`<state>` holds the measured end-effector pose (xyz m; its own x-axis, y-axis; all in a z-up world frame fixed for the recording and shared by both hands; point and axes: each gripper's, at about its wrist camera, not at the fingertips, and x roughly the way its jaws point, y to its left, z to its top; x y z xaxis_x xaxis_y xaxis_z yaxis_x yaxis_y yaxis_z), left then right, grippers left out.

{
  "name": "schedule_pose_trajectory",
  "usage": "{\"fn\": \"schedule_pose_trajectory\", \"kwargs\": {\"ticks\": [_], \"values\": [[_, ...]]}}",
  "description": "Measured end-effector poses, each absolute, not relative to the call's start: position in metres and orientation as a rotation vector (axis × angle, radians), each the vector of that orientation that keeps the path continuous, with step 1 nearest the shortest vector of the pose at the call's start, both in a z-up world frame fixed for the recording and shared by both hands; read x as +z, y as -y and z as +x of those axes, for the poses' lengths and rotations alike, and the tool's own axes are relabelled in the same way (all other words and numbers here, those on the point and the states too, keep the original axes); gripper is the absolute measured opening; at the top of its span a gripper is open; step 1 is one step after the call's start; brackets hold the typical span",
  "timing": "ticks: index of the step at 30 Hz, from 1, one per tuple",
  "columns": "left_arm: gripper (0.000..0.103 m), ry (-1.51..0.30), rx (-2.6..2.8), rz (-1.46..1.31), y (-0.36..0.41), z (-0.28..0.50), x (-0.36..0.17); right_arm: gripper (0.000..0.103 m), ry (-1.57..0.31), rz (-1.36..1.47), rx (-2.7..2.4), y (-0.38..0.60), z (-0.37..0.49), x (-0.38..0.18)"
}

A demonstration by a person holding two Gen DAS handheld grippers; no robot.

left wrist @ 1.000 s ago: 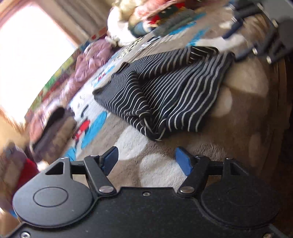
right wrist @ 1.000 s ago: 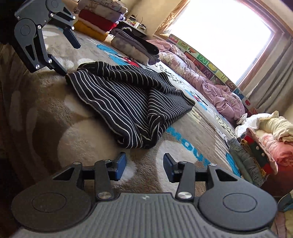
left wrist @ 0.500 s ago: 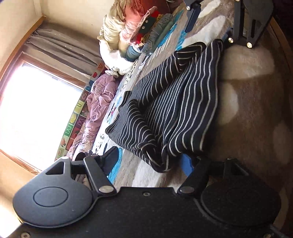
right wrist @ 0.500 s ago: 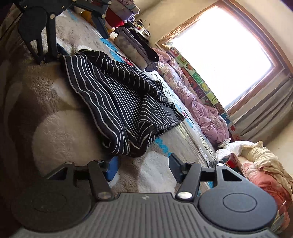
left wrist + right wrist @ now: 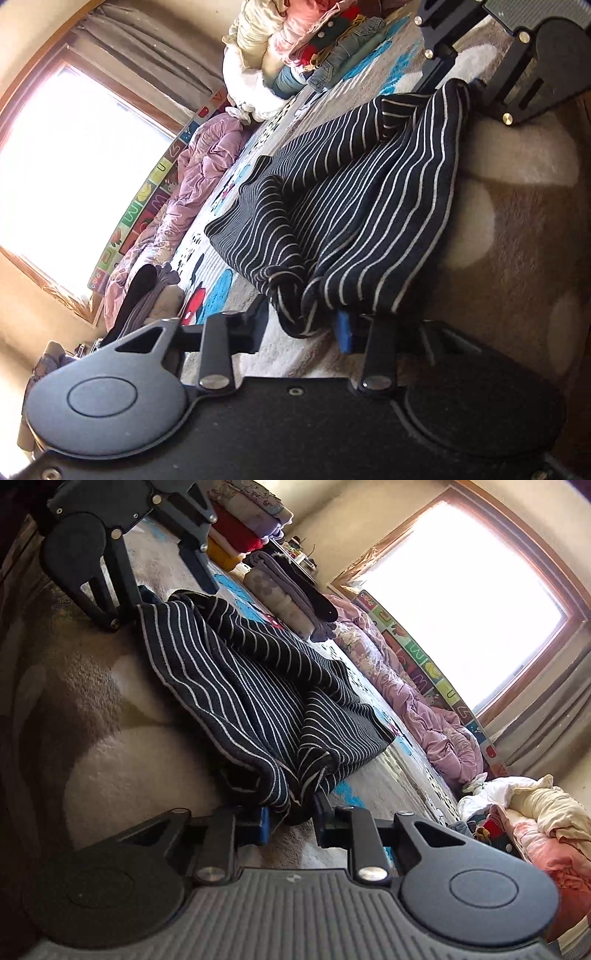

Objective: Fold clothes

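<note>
Both grippers close in on opposite corners of the striped garment.

The black, white-striped garment point(image 5: 354, 206) lies loosely folded on the brown-and-cream rug point(image 5: 517, 229), and here are the left gripper point(image 5: 301, 328) and the right gripper point(image 5: 290, 818), one at each near corner. The left jaws are closing with a bunched corner of the cloth sitting between the blue pads point(image 5: 343, 330); the fabric hides the contact, so a firm pinch cannot be told yet. Same story on the right: jaws closing, the folded edge drooping between them, pads apparently at the cloth. Beyond the garment, a pink quilt point(image 5: 436, 716) runs along under the bright window point(image 5: 461, 598), and a stack of folded clothes point(image 5: 325, 48) waits at the rug's far end.
</note>
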<state>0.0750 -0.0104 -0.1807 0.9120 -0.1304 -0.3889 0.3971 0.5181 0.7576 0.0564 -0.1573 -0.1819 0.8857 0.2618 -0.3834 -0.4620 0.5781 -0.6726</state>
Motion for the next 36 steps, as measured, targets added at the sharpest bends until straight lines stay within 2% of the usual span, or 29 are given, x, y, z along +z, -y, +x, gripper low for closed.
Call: {"fn": "schedule_pose_trajectory", "kwargs": {"ticks": [4, 5, 9, 16, 24, 36], "values": [[0.019, -0.318, -0.326, 0.91, 0.009, 0.075, -0.181, 0.025, -0.264, -0.812, 0.438, 0.16, 0.059, -0.181], [0.017, -0.323, -0.324, 0.899, 0.009, 0.075, -0.18, 0.021, -0.281, -0.783, 0.447, 0.162, 0.062, -0.179], [0.012, -0.324, -0.332, 0.859, 0.006, 0.07, -0.17, 0.018, -0.312, -0.743, 0.466, 0.164, 0.06, -0.172], [0.011, -0.308, -0.382, 0.852, -0.002, 0.05, -0.147, 0.018, -0.295, -0.694, 0.477, 0.173, 0.036, -0.15], [0.011, -0.265, -0.428, 0.602, -0.018, 0.053, -0.106, 0.018, -0.195, -0.546, 0.438, 0.197, 0.015, -0.11], [0.012, -0.263, -0.473, 0.195, -0.043, 0.091, -0.081, 0.018, -0.128, -0.273, 0.447, 0.223, 0.053, -0.083]]}}
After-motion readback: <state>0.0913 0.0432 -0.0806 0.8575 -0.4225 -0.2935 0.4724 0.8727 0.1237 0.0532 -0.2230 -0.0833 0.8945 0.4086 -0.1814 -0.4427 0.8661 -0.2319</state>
